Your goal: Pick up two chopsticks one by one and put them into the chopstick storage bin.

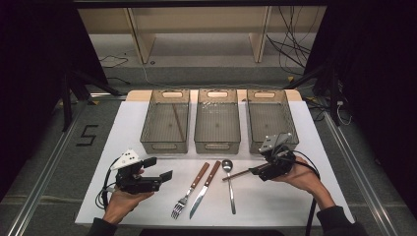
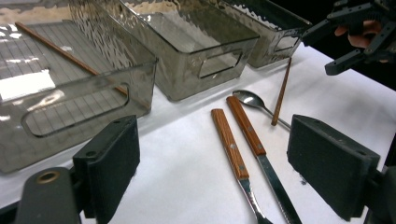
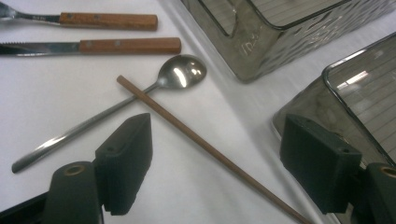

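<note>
On the white table [image 1: 123,128] lie a wooden-handled fork [image 1: 189,191], a wooden-handled knife [image 1: 204,189] and a steel spoon [image 1: 229,184]. A brown chopstick [image 1: 238,174] rests across the spoon's handle. My right gripper [image 1: 258,169] is open, and in the right gripper view the chopstick [image 3: 187,128] runs on the table between its spread jaws [image 3: 219,154], untouched. My left gripper [image 1: 158,168] is open at the front left and holds nothing. It [image 2: 212,154] faces the fork handle [image 2: 229,142] and knife handle [image 2: 246,125].
Three clear grey bins stand in a row at the back: left bin [image 1: 147,130], middle bin [image 1: 217,142], right bin [image 1: 255,130]. A second chopstick [image 1: 177,120] lies in the left bin. The right gripper is close to the right bin's front corner.
</note>
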